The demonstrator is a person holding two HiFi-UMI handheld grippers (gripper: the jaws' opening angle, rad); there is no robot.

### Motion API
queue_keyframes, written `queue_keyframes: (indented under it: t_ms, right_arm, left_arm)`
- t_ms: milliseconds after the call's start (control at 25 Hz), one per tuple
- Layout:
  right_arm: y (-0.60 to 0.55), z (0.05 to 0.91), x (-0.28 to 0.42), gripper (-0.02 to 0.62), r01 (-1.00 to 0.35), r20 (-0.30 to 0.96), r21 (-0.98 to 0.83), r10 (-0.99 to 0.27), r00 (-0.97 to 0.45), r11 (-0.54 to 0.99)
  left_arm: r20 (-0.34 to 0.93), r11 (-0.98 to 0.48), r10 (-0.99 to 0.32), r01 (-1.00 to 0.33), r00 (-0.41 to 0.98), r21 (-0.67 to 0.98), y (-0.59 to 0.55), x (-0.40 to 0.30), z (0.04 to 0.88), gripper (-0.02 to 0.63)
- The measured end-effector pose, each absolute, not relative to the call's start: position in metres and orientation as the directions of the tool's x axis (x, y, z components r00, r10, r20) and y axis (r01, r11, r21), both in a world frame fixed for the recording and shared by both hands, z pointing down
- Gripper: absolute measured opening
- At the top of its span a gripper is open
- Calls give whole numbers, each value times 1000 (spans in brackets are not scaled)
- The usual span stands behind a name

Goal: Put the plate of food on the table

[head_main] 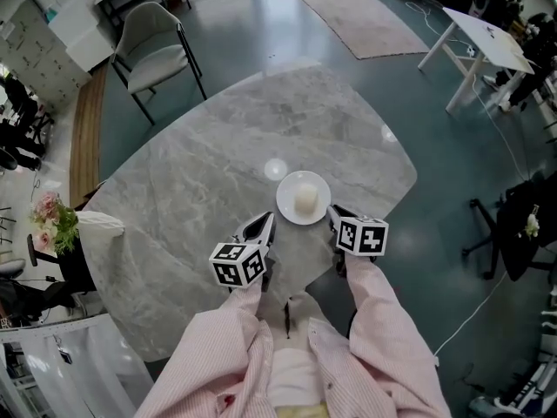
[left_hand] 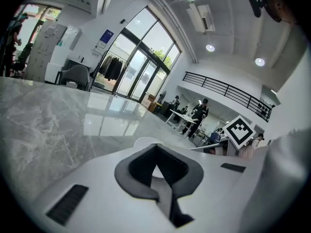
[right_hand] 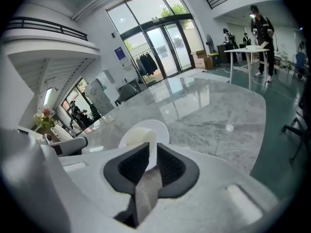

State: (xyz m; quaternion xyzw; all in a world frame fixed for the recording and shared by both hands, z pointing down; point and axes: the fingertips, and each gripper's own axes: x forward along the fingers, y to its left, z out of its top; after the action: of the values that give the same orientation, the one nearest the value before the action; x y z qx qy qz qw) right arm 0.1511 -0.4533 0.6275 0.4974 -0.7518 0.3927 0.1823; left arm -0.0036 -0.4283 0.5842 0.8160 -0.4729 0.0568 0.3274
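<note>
A white plate (head_main: 290, 210) lies on the round grey marble table (head_main: 209, 155), with a pale cylinder of food (head_main: 305, 198) upright on it. My right gripper (head_main: 333, 216) is at the plate's right rim. In the right gripper view its pads stand a narrow gap apart (right_hand: 150, 152), and the plate (right_hand: 159, 128) and food (right_hand: 137, 137) lie just beyond them. I see no pad pressing on the rim. My left gripper (head_main: 265, 225) sits at the plate's near-left side with its tips together (left_hand: 155, 152). Only a sliver of the plate (left_hand: 142, 141) shows above it.
A grey chair (head_main: 152, 46) stands beyond the table at the far left. A bunch of flowers (head_main: 54, 220) is on a stand by the table's left edge. A white desk (head_main: 483, 33) and a rug (head_main: 374, 20) are at the far right. People stand in the background.
</note>
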Motion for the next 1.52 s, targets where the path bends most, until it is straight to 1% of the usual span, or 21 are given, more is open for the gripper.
queue_keyframes:
  t_ms: [40, 120, 320, 480, 680, 920, 1120, 1520]
  right_arm:
    - [-452, 621, 150, 36, -887, 646, -405, -618, -448, 220]
    - [-449, 608, 150, 6, -882, 617, -396, -637, -462, 256]
    - [-441, 576, 147, 6, -839, 509, -457, -686, -520, 297]
    - [-436, 547, 146, 6, -813, 414, -465, -726, -550, 350]
    - [-429, 515, 149, 6, -791, 303, -474, -771, -559, 387]
    - [-424, 482, 155, 6, -788, 184, -441, -817, -547, 429]
    - [-420, 470, 160, 6, -788, 125, -441, -839, -529, 431]
    - [-413, 462, 167, 5, -806, 90, -406, -859, -504, 430]
  left_arm:
    - [391, -347, -741, -810, 546, 473, -427, -4, 578, -5]
    - [368, -362, -755, -812, 543, 457, -426, -6, 566, -5]
    - [321, -380, -791, -828, 522, 412, -422, -13, 539, -5]
    - [260, -404, -817, -832, 515, 379, -421, -17, 513, -5]
    - [187, -453, -832, -834, 523, 316, -420, -17, 480, -5]
    - [128, -480, -841, -833, 526, 274, -420, -18, 457, -5]
    - [114, -486, -844, -838, 524, 248, -417, -18, 452, -5]
    - [106, -481, -853, -848, 511, 222, -412, -19, 446, -5]
